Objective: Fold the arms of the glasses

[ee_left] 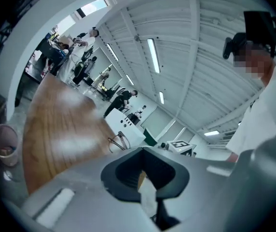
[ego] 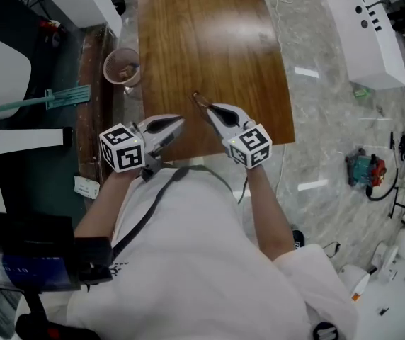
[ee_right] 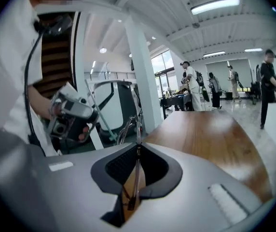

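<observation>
Wood-grain table (ego: 209,41) in front of me, bare at this end. My right tongs (ego: 206,110) are clamped on the glasses (ego: 197,99), pinching one thin arm edge-on so the frame sticks out past the tips, over the table's near end. My guess is that grip is there to steady the pair while the other side does the folding. My left tongs (ego: 176,124) are closed with nothing in them, hovering just beside, tips aimed toward the glasses. A cup (ego: 122,66) sits off to the table's left. Pale marble-look floor (ego: 330,119), white beamed ceiling (ee_left: 186,42), people (ee_right: 192,83) standing at the far end.
</observation>
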`<state>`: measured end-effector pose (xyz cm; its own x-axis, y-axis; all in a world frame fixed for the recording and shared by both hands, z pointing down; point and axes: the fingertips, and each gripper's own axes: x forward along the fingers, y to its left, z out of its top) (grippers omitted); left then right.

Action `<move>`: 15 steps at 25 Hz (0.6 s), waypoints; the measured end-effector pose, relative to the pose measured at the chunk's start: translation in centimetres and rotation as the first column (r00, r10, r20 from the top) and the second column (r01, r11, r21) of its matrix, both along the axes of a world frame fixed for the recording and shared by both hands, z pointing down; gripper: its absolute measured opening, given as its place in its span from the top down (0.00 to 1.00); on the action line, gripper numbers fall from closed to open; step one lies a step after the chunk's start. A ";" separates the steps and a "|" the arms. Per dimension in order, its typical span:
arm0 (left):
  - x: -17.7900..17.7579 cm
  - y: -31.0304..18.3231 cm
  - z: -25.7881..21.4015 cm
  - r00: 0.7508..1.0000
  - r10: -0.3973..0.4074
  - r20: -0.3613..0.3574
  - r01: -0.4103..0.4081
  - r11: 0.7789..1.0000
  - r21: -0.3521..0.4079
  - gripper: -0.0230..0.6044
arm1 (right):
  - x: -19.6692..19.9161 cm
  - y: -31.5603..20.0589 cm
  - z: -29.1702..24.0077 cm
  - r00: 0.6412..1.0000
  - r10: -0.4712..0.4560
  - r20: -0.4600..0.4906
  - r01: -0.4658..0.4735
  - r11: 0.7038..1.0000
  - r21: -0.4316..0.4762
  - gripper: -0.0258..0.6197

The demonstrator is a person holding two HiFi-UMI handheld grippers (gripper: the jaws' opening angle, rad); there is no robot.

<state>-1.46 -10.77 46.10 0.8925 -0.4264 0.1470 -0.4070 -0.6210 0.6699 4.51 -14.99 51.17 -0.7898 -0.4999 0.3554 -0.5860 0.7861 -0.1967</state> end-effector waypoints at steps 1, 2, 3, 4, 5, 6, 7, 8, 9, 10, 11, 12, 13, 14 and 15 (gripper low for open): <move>-0.3 -0.3 0.8 0.998 -0.024 0.051 0.024 1.000 0.001 0.95 | 0.4 -0.4 0.8 0.998 -0.007 -0.070 0.008 1.000 0.021 0.92; -0.7 -0.5 1.5 0.995 -0.048 0.091 0.048 0.999 0.000 0.95 | 0.7 -0.8 1.6 0.989 -0.010 -0.146 0.018 0.998 0.053 0.92; -1.1 -0.7 2.2 0.990 -0.072 0.119 0.073 0.997 -0.005 0.95 | 1.0 -1.2 2.3 0.972 -0.014 -0.234 0.039 0.994 0.102 0.92; -1.6 -1.0 2.7 0.986 -0.098 0.138 0.101 0.995 -0.013 0.95 | 1.1 -1.7 3.1 0.943 -0.018 -0.333 0.078 0.983 0.166 0.92; -2.1 -1.2 3.2 0.981 -0.122 0.151 0.127 0.992 -0.022 0.95 | 1.1 -2.2 3.9 0.903 -0.022 -0.430 0.132 0.965 0.226 0.92; -2.6 -1.5 3.7 0.977 -0.143 0.160 0.150 0.988 -0.032 0.95 | 1.0 -2.6 4.8 0.862 -0.025 -0.507 0.186 0.945 0.270 0.92; -2.9 -1.7 4.1 0.973 -0.160 0.166 0.168 0.985 -0.040 0.95 | 0.9 -3.1 5.7 0.830 -0.026 -0.557 0.227 0.928 0.296 0.92; -3.2 -1.8 4.4 0.970 -0.174 0.169 0.184 0.982 -0.048 0.95 | 0.8 -3.6 6.5 0.809 -0.028 -0.588 0.257 0.915 0.310 0.92; -3.5 -1.9 4.6 0.968 -0.186 0.170 0.198 0.979 -0.054 0.95 | 0.8 -4.1 7.2 0.792 -0.032 -0.609 0.281 0.906 0.318 0.92; -3.7 -2.0 4.6 0.965 -0.198 0.171 0.211 0.976 -0.058 0.95 | 0.6 -4.6 8.0 0.778 -0.040 -0.627 0.305 0.897 0.321 0.92; -3.9 -2.0 4.6 0.962 -0.210 0.173 0.224 0.973 -0.060 0.95 | 0.4 -4.9 8.7 0.764 -0.053 -0.643 0.332 0.887 0.322 0.92; -4.1 -2.0 4.7 0.958 -0.224 0.178 0.238 0.969 -0.062 0.95 | 0.0 -5.2 9.5 0.749 -0.071 -0.658 0.364 0.875 0.320 0.92; -4.4 -1.9 4.9 0.953 -0.237 0.186 0.253 0.965 -0.063 0.95 | -0.5 -5.4 10.4 0.733 -0.093 -0.674 0.399 0.861 0.315 0.92; -4.7 -1.8 5.2 0.948 -0.251 0.196 0.268 0.961 -0.065 0.95 | -1.0 -5.5 11.2 0.716 -0.116 -0.689 0.434 0.846 0.309 0.92; -5.0 -1.7 5.4 0.942 -0.265 0.205 0.284 0.957 -0.066 0.95 | -1.4 -5.6 12.1 0.696 -0.138 -0.704 0.468 0.831 0.300 0.92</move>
